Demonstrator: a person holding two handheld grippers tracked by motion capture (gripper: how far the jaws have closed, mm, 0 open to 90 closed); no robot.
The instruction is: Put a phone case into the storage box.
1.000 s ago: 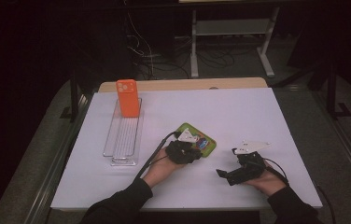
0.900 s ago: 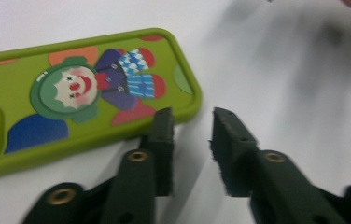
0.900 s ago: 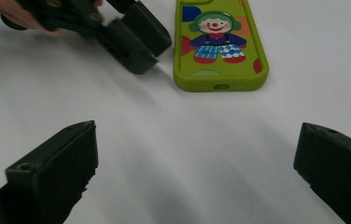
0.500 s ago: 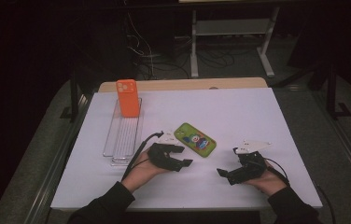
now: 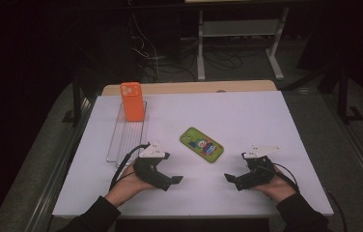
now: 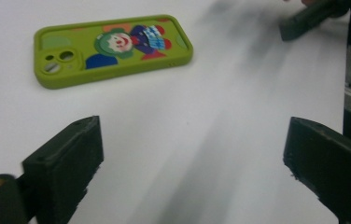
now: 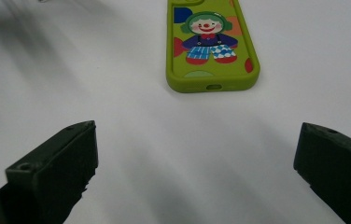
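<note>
A green phone case with a clown picture lies flat, camera side up, in the middle of the white table. My left gripper rests on the table to its near left, open and holding nothing. My right gripper rests to its near right, also open and holding nothing. In the left gripper view the case lies beyond the spread jaws of the left gripper, apart from them. The right gripper view shows the case ahead of the right gripper, bottom edge toward me.
An orange phone case stands upright at the far end of a clear slotted rack on the left of the table. Part of the other gripper shows at the top right of the left gripper view. Dark floor and metal frames lie beyond the table.
My left gripper has pulled back from the green case toward the near left, leaving the case uncovered on the table. The right gripper has stayed where it was.
</note>
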